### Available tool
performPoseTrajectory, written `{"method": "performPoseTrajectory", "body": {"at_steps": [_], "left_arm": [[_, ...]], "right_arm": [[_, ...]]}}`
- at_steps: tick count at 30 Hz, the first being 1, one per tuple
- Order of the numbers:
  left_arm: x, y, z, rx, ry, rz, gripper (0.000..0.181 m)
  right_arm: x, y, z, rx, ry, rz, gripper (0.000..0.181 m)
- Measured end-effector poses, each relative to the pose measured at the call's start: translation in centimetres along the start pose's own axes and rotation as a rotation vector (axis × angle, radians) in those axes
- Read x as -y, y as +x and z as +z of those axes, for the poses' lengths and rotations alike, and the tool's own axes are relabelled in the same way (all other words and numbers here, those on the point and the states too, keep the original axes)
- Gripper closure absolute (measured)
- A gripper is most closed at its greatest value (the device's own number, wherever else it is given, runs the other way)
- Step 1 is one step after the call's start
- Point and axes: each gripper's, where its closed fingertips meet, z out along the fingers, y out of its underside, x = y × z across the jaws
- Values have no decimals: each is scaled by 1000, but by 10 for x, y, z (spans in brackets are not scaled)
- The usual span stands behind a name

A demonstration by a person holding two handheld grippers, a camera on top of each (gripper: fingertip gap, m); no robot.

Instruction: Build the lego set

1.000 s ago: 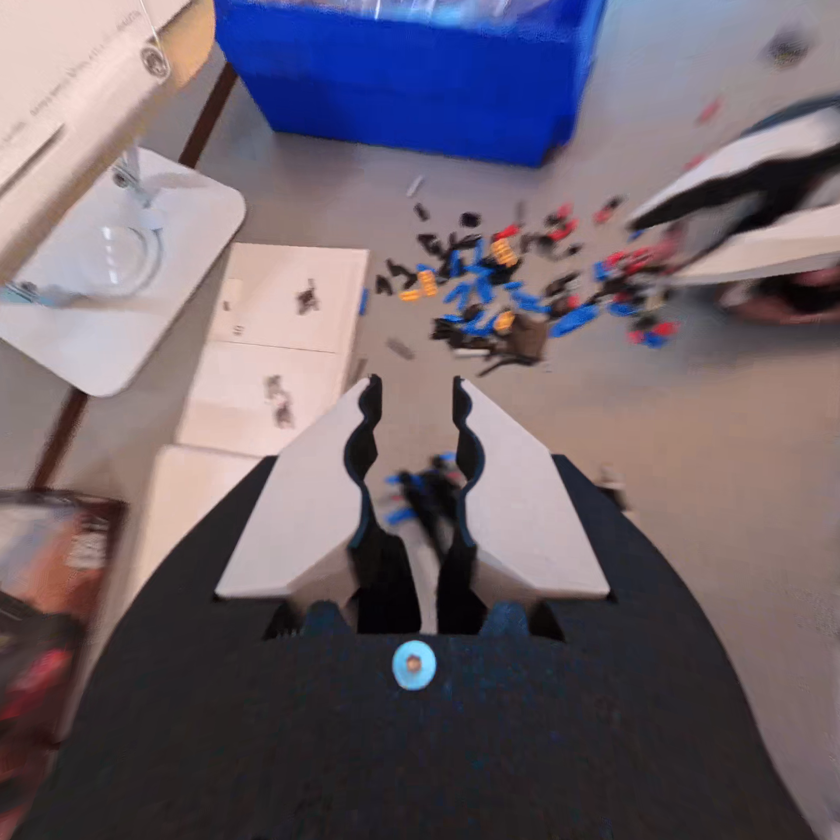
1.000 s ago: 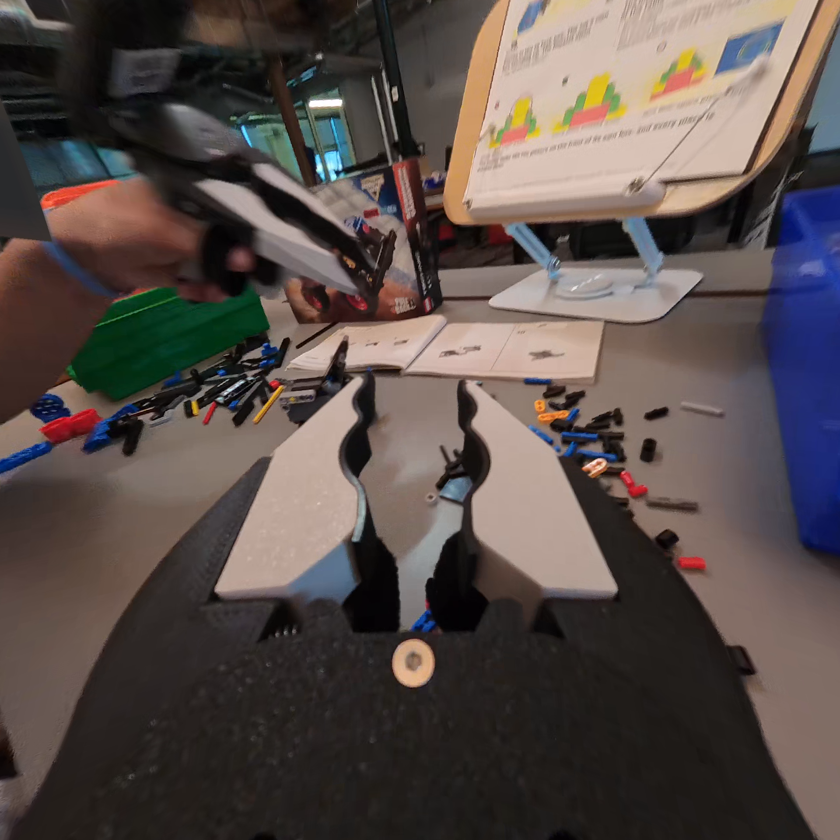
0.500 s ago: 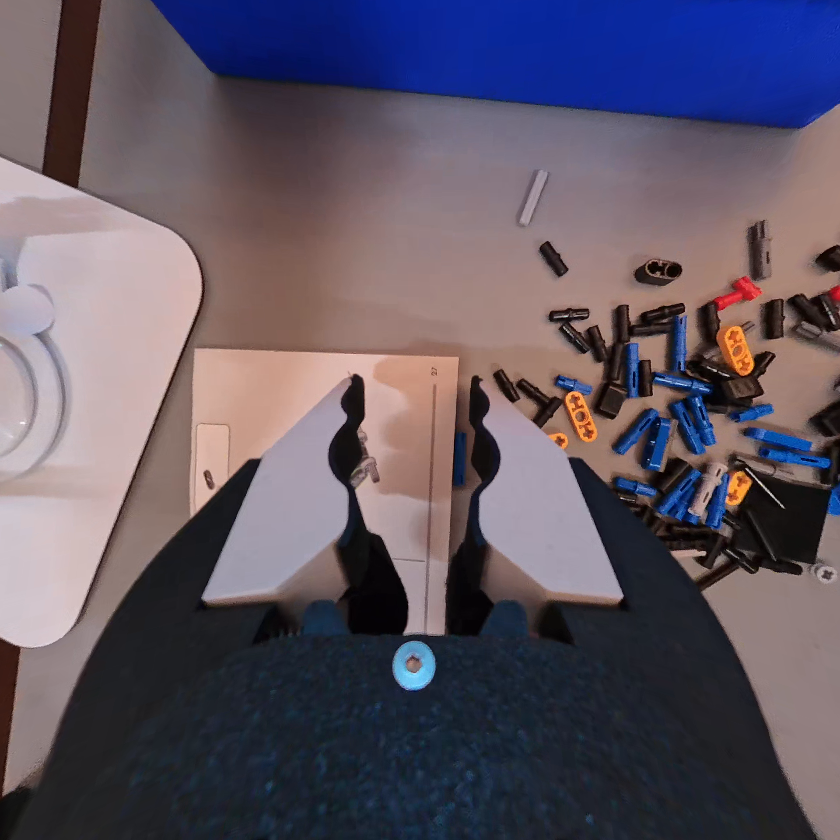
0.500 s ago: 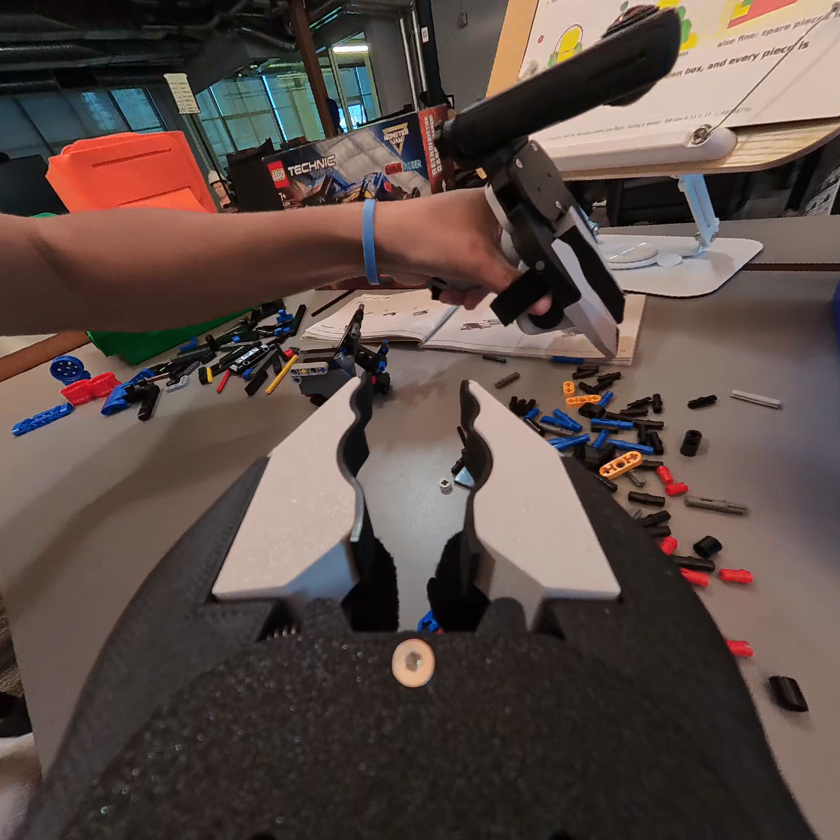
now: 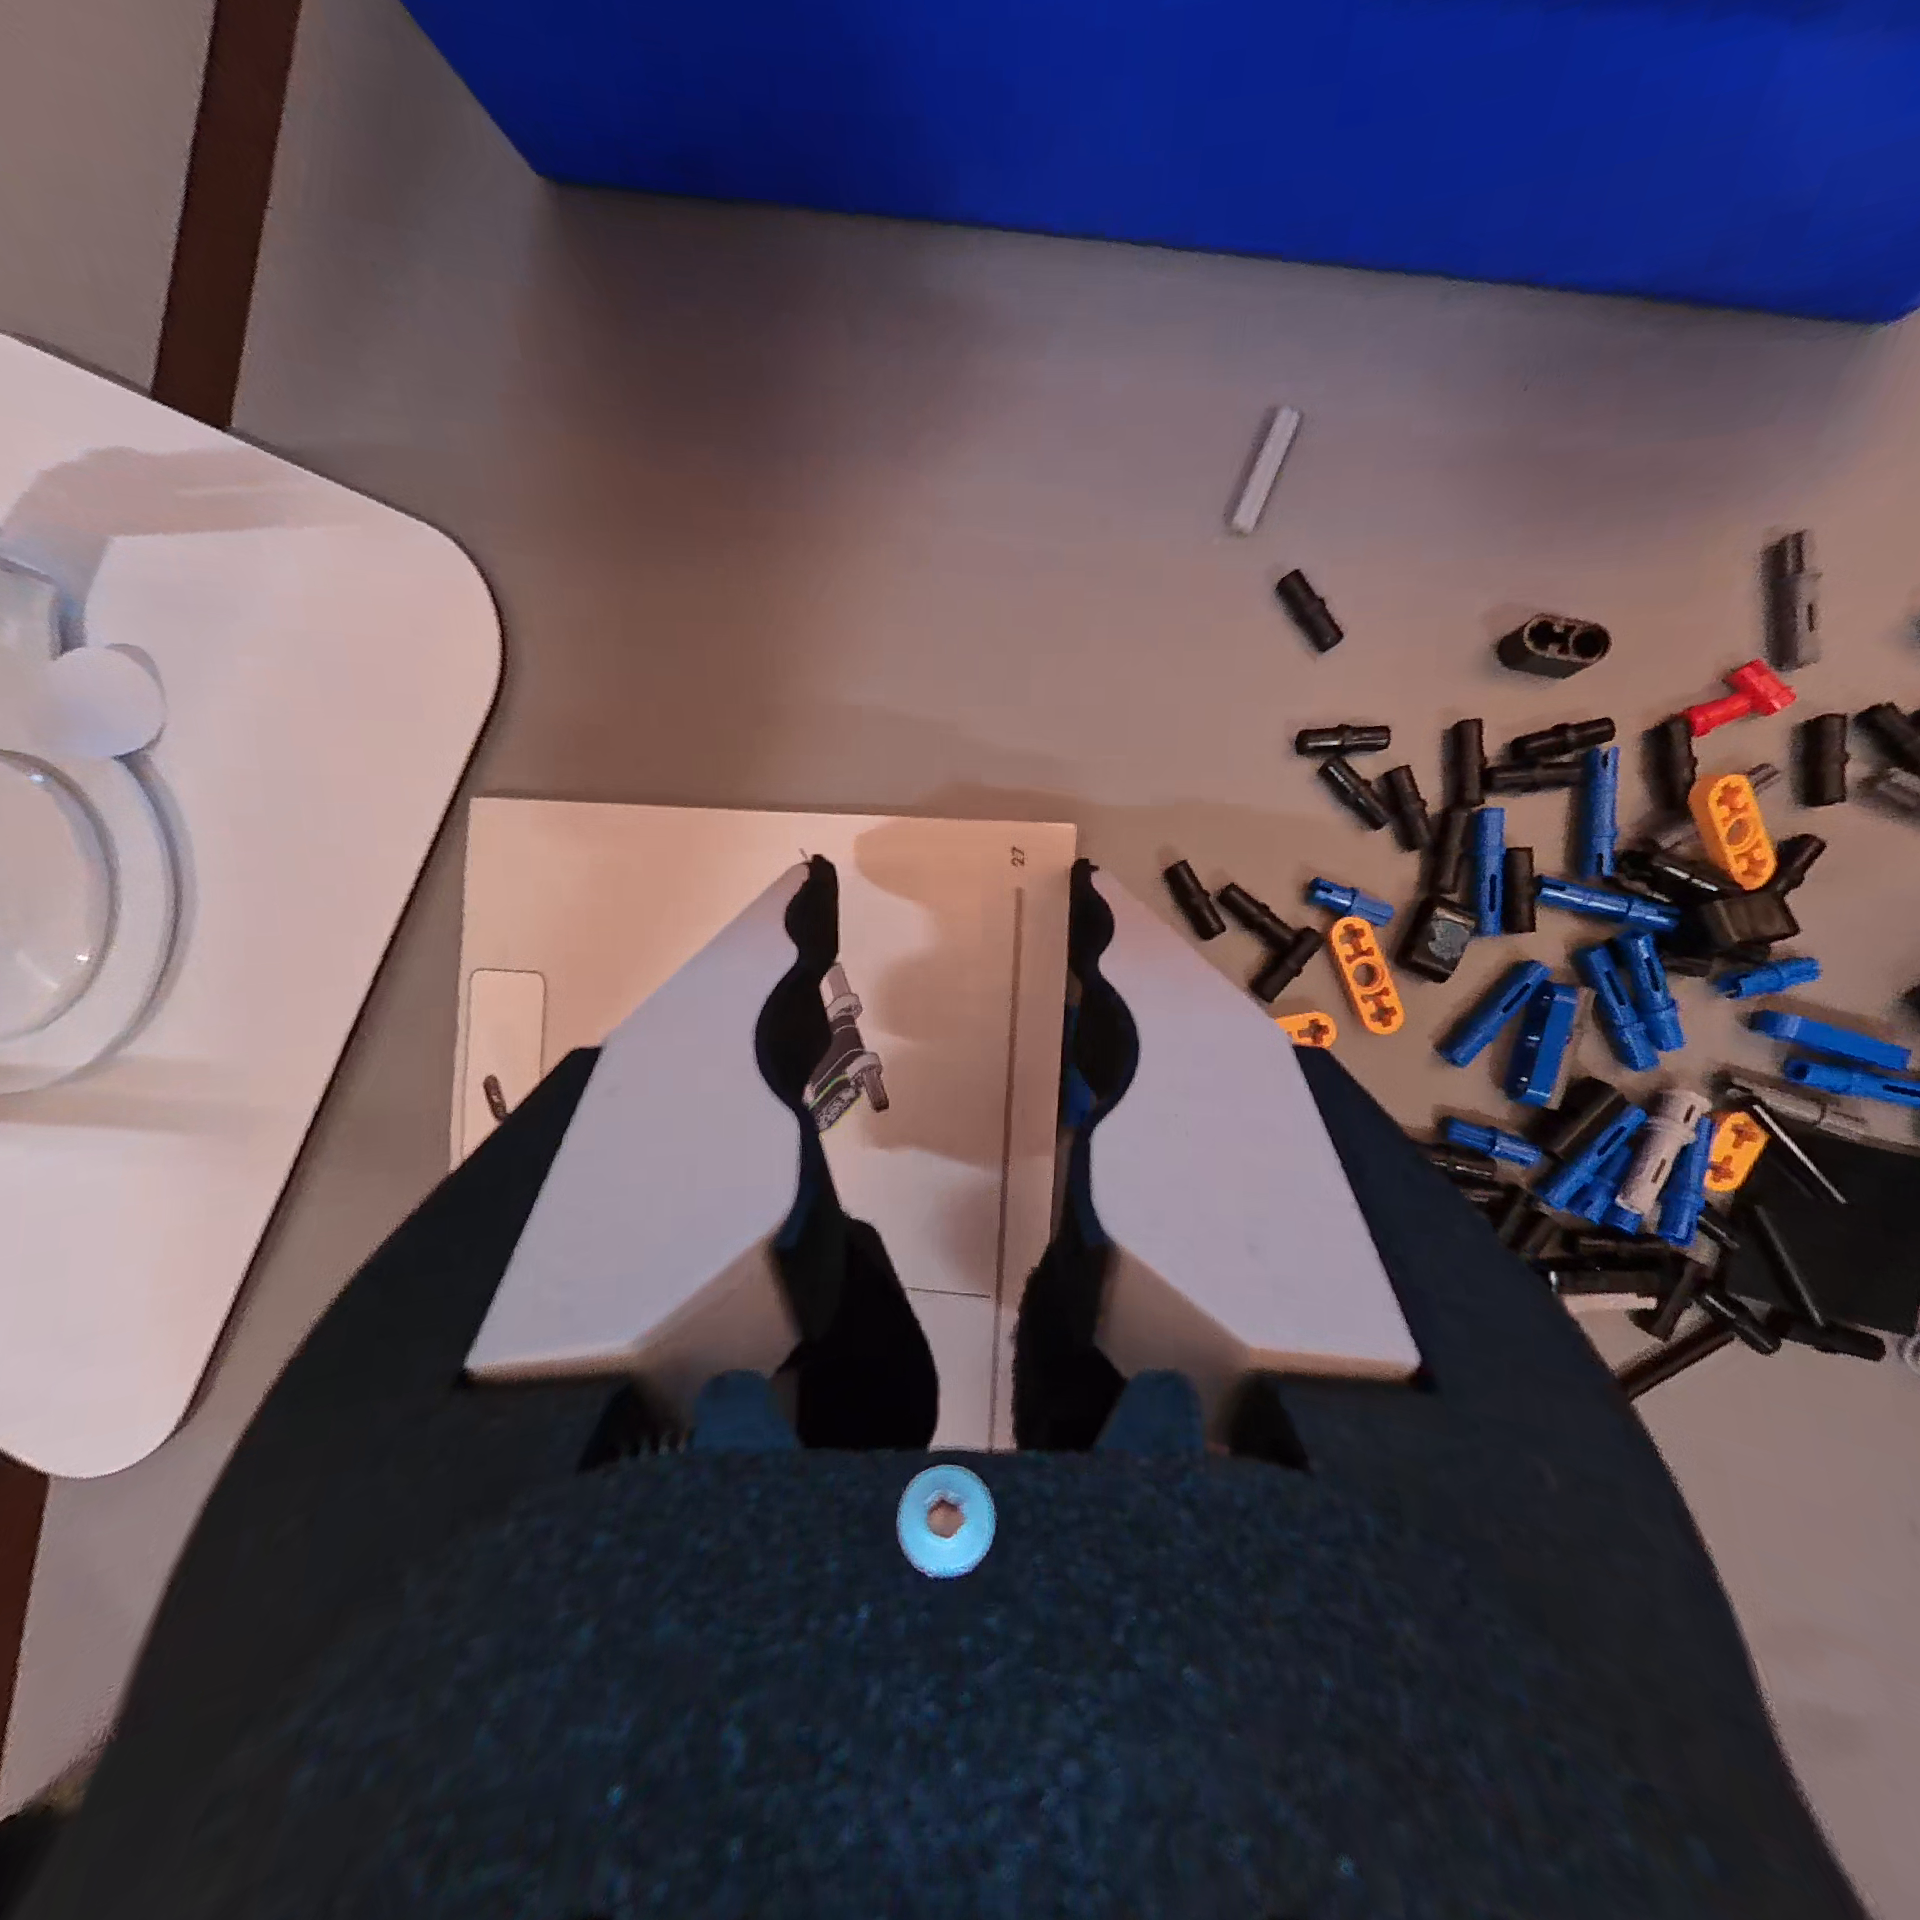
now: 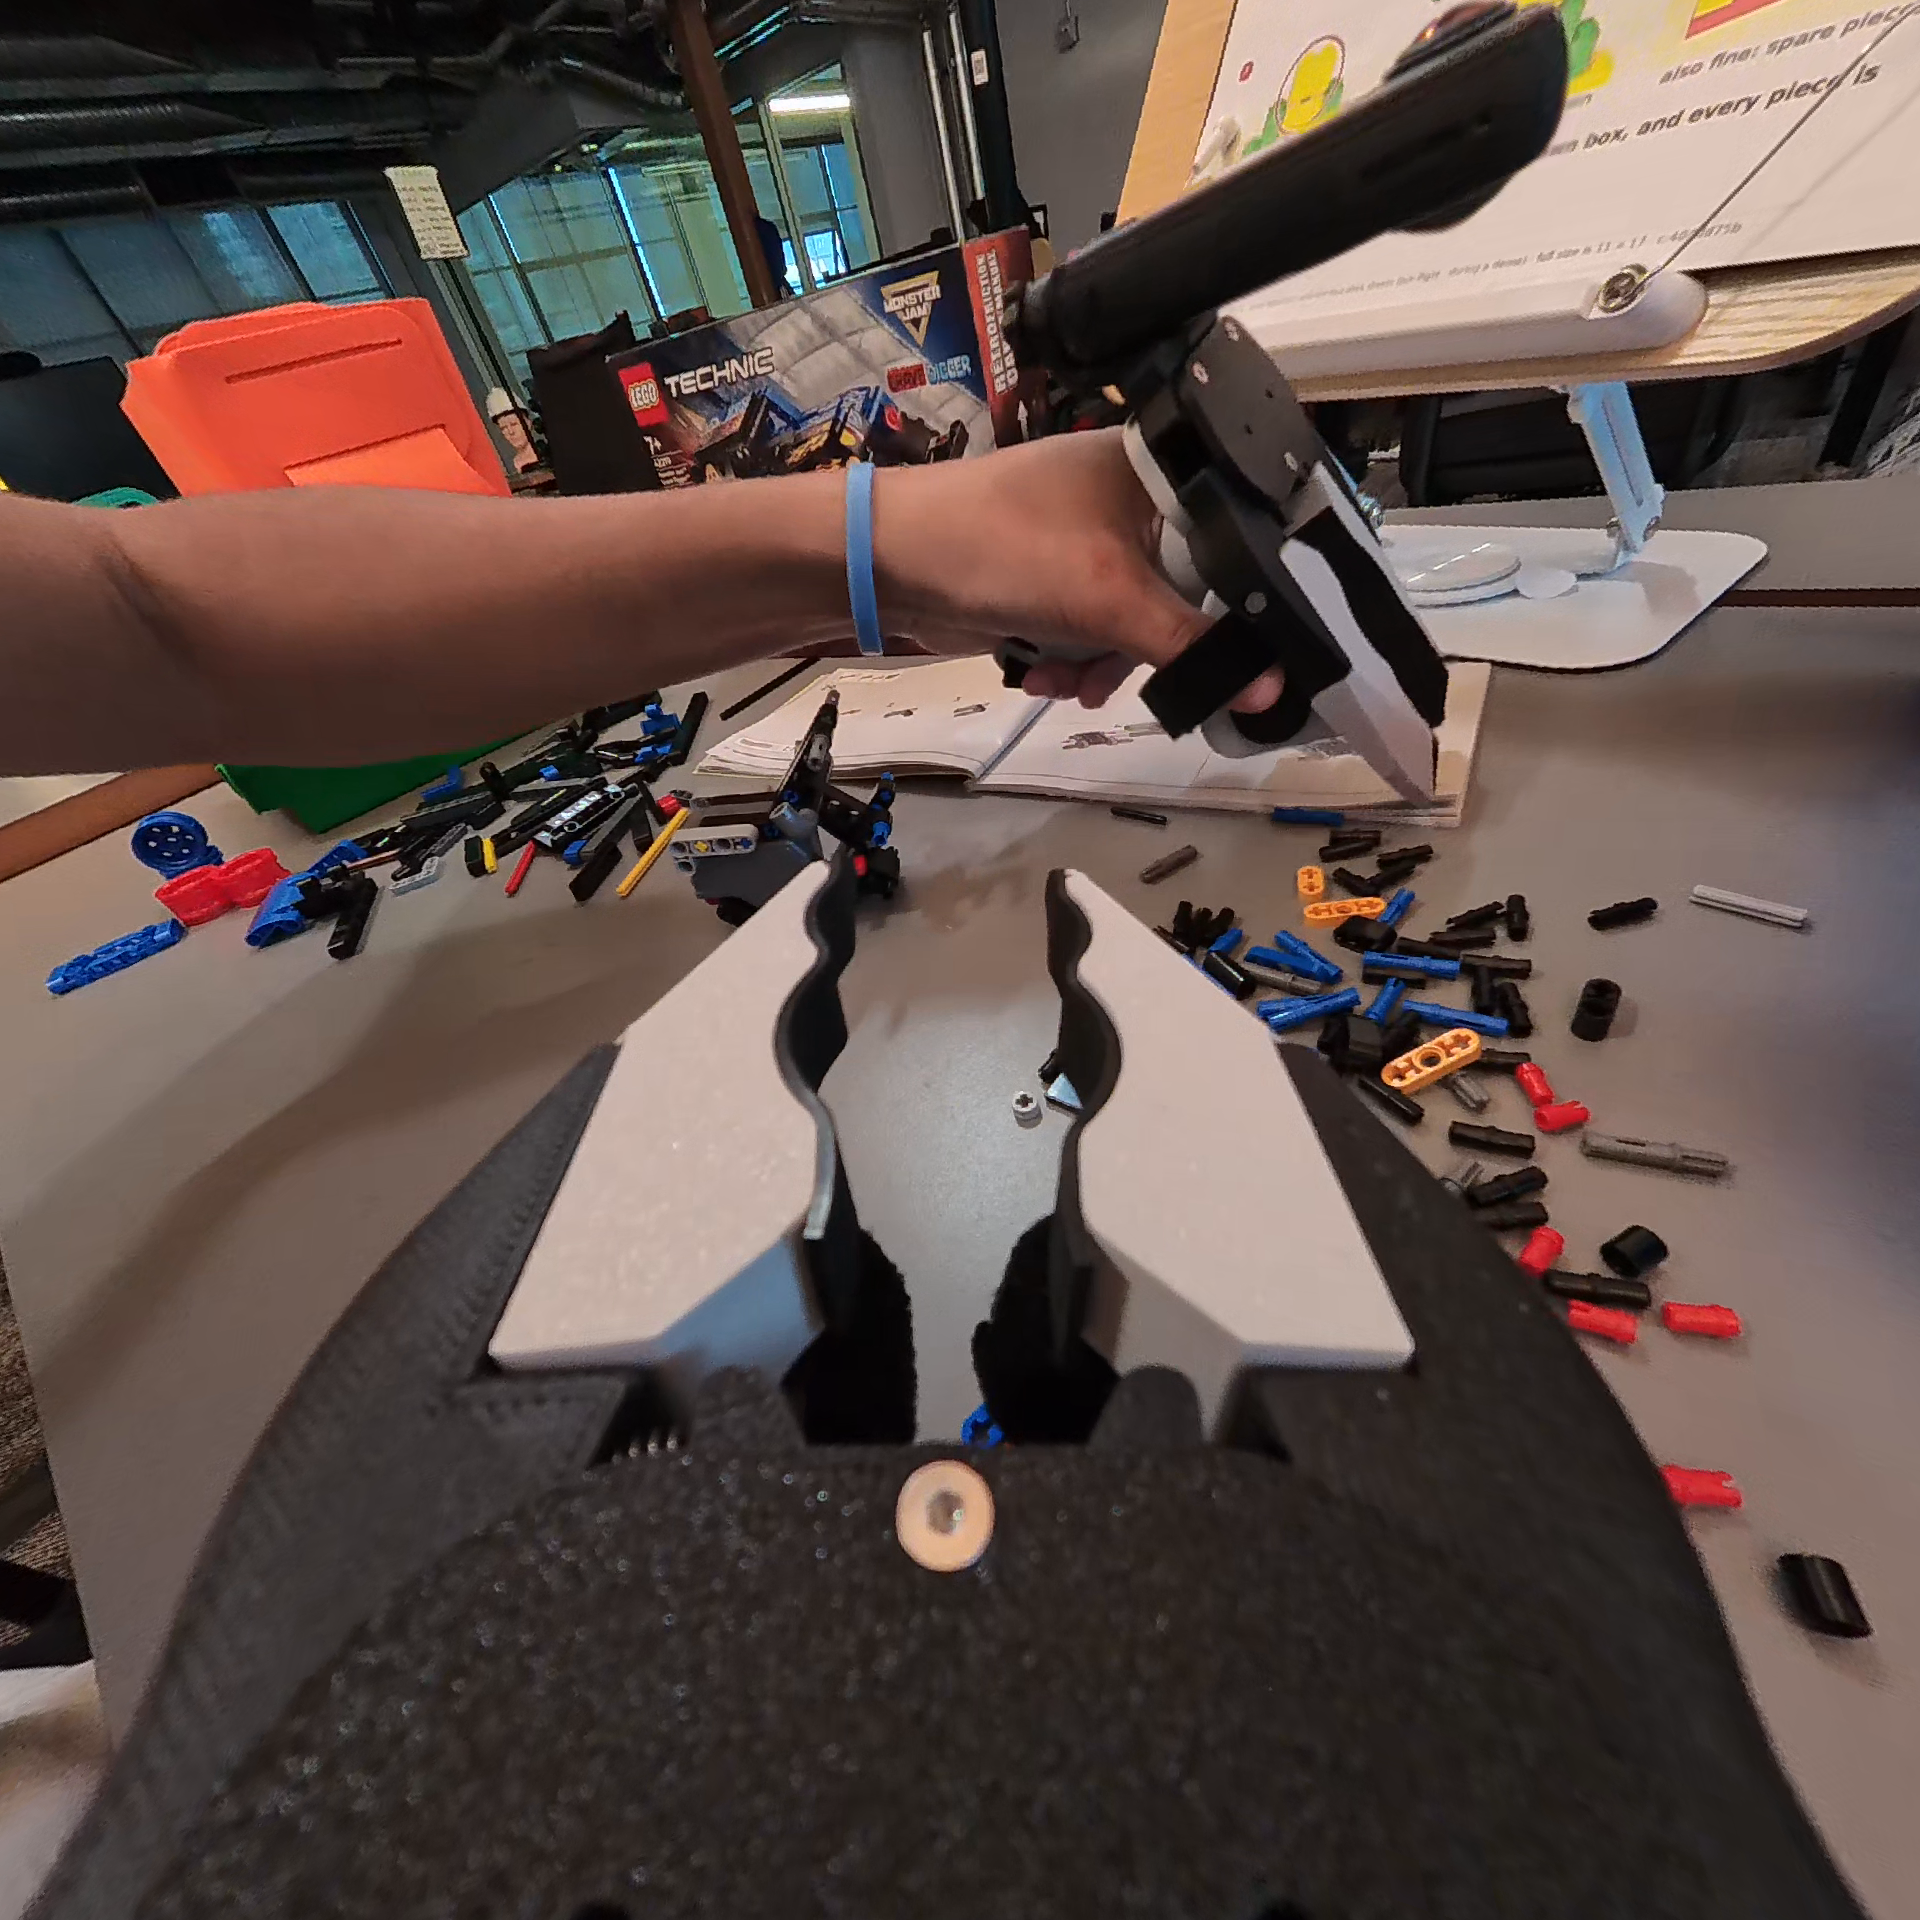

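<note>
My left gripper (image 5: 948, 878) is open and empty, pointing down with its tips at the right page edge of the open instruction booklet (image 5: 665, 914). In the right wrist view the left gripper (image 6: 1423, 774) touches the booklet (image 6: 1049, 738) at its right corner. My right gripper (image 6: 945, 894) is open and empty, low over the grey table. A partly built black and grey lego model (image 6: 790, 831) stands just beyond its left fingertip. A pile of small black, blue and orange pins (image 5: 1558, 935) lies right of the booklet, and shows in the right wrist view (image 6: 1382, 977).
A blue bin (image 5: 1143, 125) stands at the far side. A white stand base (image 5: 229, 831) sits left of the booklet, holding a tilted board (image 6: 1558, 156). More loose parts (image 6: 540, 821), a green tray (image 6: 343, 790), an orange bin (image 6: 312, 405) and the set's box (image 6: 810, 395) lie left and behind.
My left gripper swung from above the parts over to the booklet and came down onto its right page. The right gripper stayed nearly still, open over the table.
</note>
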Motion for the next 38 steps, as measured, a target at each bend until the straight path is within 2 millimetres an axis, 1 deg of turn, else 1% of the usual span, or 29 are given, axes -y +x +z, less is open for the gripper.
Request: {"method": "performPoseTrajectory", "body": {"at_steps": [3, 5, 9, 12, 14, 19, 23, 27, 28, 31, 33, 34, 35, 36, 37, 38], "left_arm": [[1, 1, -3, -16, 14, -23, 143], [0, 4, -3, -31, 16, -36, 151], [-1, 13, -1, -66, 25, -34, 181], [-1, 13, 0, -60, 40, -38, 181], [2, 10, -5, -46, 67, -45, 181], [5, -5, -27, 10, 140, -80, 181], [-3, -15, -45, 48, 187, -92, 181], [-20, -22, -59, 54, 222, -138, 181], [-22, -24, -63, 60, 244, -157, 181], [-30, -23, -73, 40, 277, -194, 181], [-35, -18, -78, 9, 289, -212, 181], [-36, -17, -77, 14, 288, -187, 181], [-36, -14, -73, 20, 270, -143, 181], [-37, -13, -65, 34, 226, -104, 181], [-34, -17, -56, 73, 196, -75, 181], [-26, -20, -49, 107, 196, -46, 175]], "right_arm": [[0, 0, 0, 3, -1, 5, 146], [0, -1, 0, 8, -2, 7, 146], [0, -2, 0, 10, -1, 6, 146], [0, -2, 0, 11, 1, 5, 147], [0, -2, 0, 10, 1, 5, 147], [0, -2, 0, 10, 2, 8, 148], [0, -2, 0, 8, 2, 9, 149], [2, 3, -2, -6, 18, 40, 149], [3, 4, -3, -11, 20, 51, 149], [11, 12, -1, -50, -3, 31, 149], [21, 24, 3, -97, -50, -7, 149], [28, 33, 7, -115, -73, -23, 149], [31, 40, 13, -107, -109, -33, 149], [32, 45, 20, -84, -158, -39, 148], [31, 51, 26, -69, -193, -50, 147], [29, 57, 32, -71, -210, -66, 147]]}}
